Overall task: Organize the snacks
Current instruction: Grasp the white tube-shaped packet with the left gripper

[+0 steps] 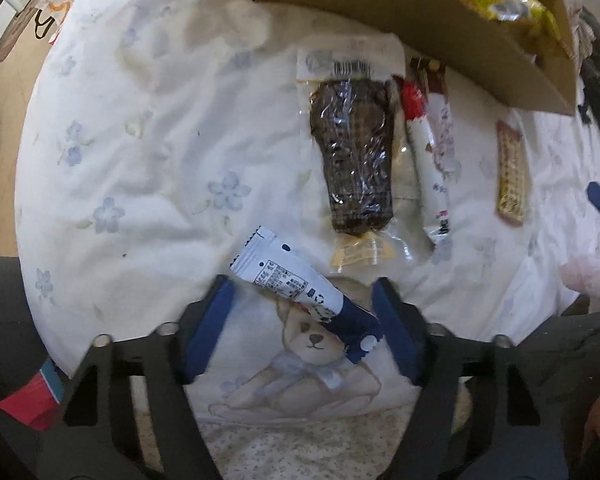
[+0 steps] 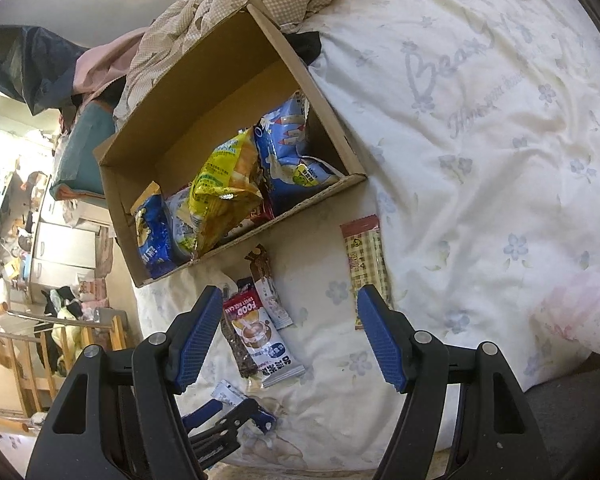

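Straddling the white-and-blue snack packet [image 1: 300, 284] on the bedspread [image 1: 139, 140], left gripper [image 1: 304, 308] — jaws apart, pads not pressing; right gripper [image 2: 287, 320] open, empty.

Left gripper [image 1: 304, 330] points down at bed [image 1: 139, 140]; jaws part-open around white-and-blue snack packet [image 1: 300, 292], contact unclear. Dark snack pack [image 1: 354, 152] beyond, near cardboard box [image 1: 440, 28].
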Available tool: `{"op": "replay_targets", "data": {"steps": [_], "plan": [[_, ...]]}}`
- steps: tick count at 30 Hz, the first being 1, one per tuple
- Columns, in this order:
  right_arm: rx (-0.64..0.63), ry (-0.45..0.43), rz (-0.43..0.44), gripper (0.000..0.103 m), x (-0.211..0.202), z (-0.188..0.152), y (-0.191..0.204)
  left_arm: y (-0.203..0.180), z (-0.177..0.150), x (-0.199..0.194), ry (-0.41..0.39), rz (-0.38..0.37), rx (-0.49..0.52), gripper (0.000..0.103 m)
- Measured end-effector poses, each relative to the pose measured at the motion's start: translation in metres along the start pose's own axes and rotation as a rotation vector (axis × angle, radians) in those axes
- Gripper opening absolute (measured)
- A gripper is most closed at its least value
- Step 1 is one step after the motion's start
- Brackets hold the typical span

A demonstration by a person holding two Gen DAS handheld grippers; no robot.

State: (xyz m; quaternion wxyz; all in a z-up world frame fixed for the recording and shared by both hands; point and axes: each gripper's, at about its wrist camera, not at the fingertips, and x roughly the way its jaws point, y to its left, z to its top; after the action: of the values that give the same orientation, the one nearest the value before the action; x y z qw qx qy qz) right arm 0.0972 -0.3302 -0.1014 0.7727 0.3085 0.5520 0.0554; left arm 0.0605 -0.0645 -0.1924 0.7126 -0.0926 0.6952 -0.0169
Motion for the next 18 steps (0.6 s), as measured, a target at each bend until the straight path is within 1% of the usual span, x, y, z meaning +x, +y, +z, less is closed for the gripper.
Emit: {"op": "replay_targets", "data": {"steps": [1, 3, 4, 5, 6, 7, 9, 11, 16, 18], "plan": [[-0.003, 0.000, -0.004, 0.072, 0.000, 0.000, 0.000, -0.001, -0.001, 0.001, 0.000, 0.011, 0.008, 0.057], [-0.004, -0.001, -0.004, 0.072, 0.000, 0.000, 0.000, -0.002, -0.004, 0.005, 0.002, 0.028, 0.037, 0.043], [-0.002, -0.002, -0.003, 0.072, 0.000, 0.000, -0.001, -0.003, -0.006, 0.006, 0.005, 0.036, 0.055, 0.026], [-0.001, -0.002, -0.004, 0.072, 0.000, 0.000, 0.000, -0.002, -0.006, 0.005, 0.007, 0.042, 0.063, 0.020], [0.002, -0.003, -0.003, 0.072, 0.000, 0.000, -0.001, -0.001, -0.006, 0.004, 0.007, 0.032, 0.064, 0.017], [0.004, -0.003, -0.001, 0.072, 0.000, 0.001, 0.000, 0.002, -0.006, 0.002, 0.009, 0.027, 0.067, 0.015], [0.003, -0.002, 0.002, 0.072, 0.000, 0.001, 0.000, 0.008, -0.004, -0.005, 0.010, 0.016, 0.070, 0.014], [0.002, -0.001, 0.003, 0.072, 0.000, 0.002, 0.001, 0.016, 0.002, -0.017, -0.010, 0.006, 0.068, 0.014], [0.013, -0.003, 0.007, 0.072, -0.001, 0.002, -0.002, 0.021, 0.022, -0.057, -0.102, 0.006, 0.090, 0.014], [0.020, -0.004, 0.009, 0.072, -0.001, 0.003, -0.003, 0.022, 0.033, -0.074, -0.145, 0.018, 0.107, 0.014]]}}
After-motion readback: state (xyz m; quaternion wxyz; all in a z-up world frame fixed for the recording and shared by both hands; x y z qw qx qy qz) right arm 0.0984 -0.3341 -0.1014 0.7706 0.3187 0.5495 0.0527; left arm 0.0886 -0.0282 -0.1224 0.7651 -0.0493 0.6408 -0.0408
